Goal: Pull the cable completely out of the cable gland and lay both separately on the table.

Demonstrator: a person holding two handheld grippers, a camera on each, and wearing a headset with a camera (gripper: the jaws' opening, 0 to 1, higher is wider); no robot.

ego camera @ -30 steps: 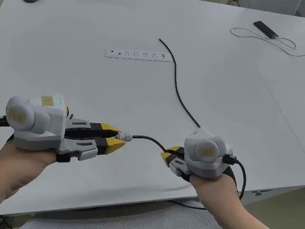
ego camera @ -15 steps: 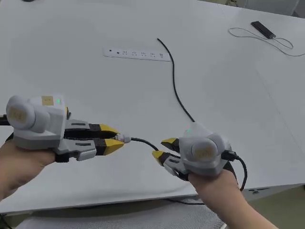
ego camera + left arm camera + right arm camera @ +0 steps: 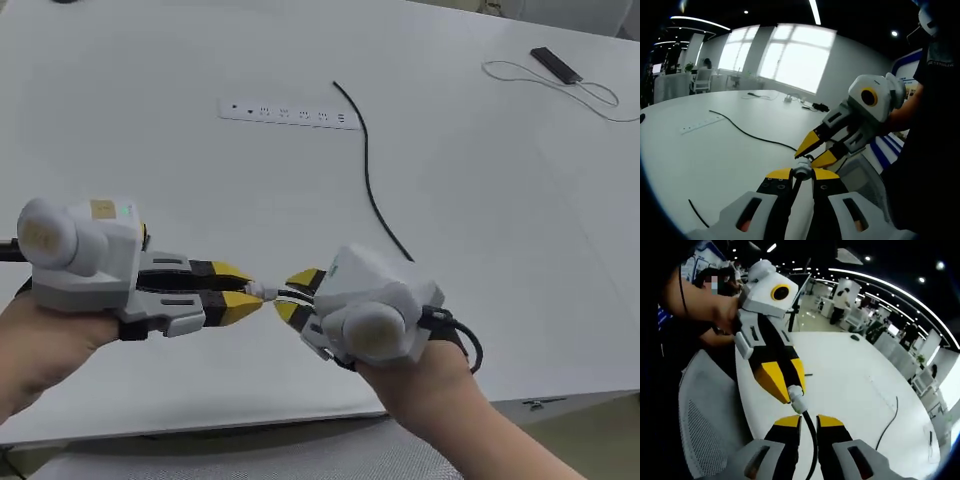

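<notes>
While we clench the left gripper [image 3: 250, 288] on the cable gland [image 3: 264, 291] as anchor, above the table [image 3: 150, 160], our right gripper [image 3: 297, 295] straddles the cable [image 3: 370, 190] just beside the cable gland, jaws apart, apparently readying the pull.

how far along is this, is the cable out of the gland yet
Not out yet. Done: the left gripper is shut on the cable gland. In hand: the right gripper is open, jaws either side of the cable beside the gland. Left: grip, pull it out, lay both on the table.
</notes>
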